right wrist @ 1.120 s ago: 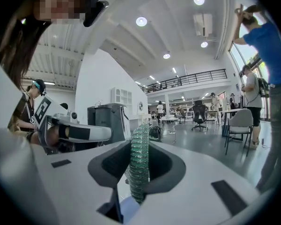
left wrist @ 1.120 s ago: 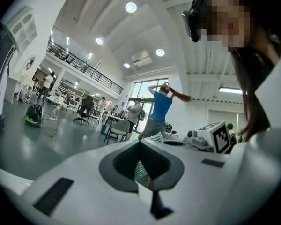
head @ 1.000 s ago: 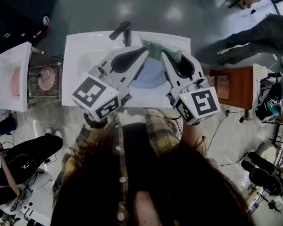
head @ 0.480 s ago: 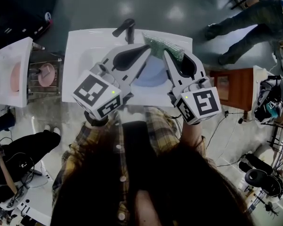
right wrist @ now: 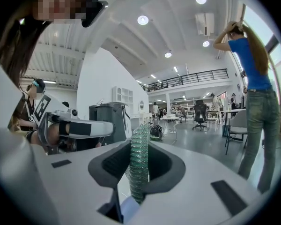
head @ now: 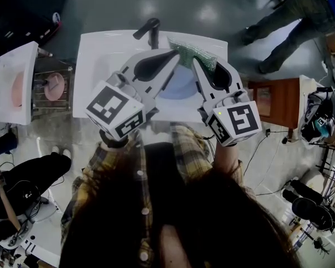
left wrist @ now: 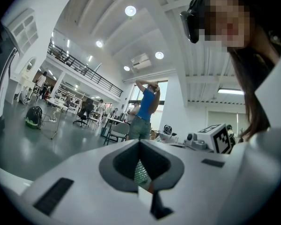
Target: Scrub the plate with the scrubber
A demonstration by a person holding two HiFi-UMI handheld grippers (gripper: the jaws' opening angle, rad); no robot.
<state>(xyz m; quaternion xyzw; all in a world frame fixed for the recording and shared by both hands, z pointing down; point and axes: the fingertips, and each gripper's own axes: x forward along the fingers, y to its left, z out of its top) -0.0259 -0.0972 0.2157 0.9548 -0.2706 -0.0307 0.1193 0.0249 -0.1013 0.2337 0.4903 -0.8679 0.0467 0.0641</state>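
One white sink fills the upper middle of the head view, with both grippers reaching over its basin from the lower edge. At the left of the frame, beside the sink, a rack holds a pink dish.

The left gripper slants toward the upper right. Its jaws are closed, and its own view shows a thin pale edge pinched between them, which looks like the plate's rim. The right gripper slants toward the upper left, so the two tips sit near each other. Its jaws are clamped on the scrubber, which stands upright between them in its own view.

The plate, pale blue, sits in the basin at the middle of the frame, between and below the two grippers. The green mesh scrubber lies at the plate's upper right edge. A dark faucet stands at the sink's top edge, just left of the scrubber.
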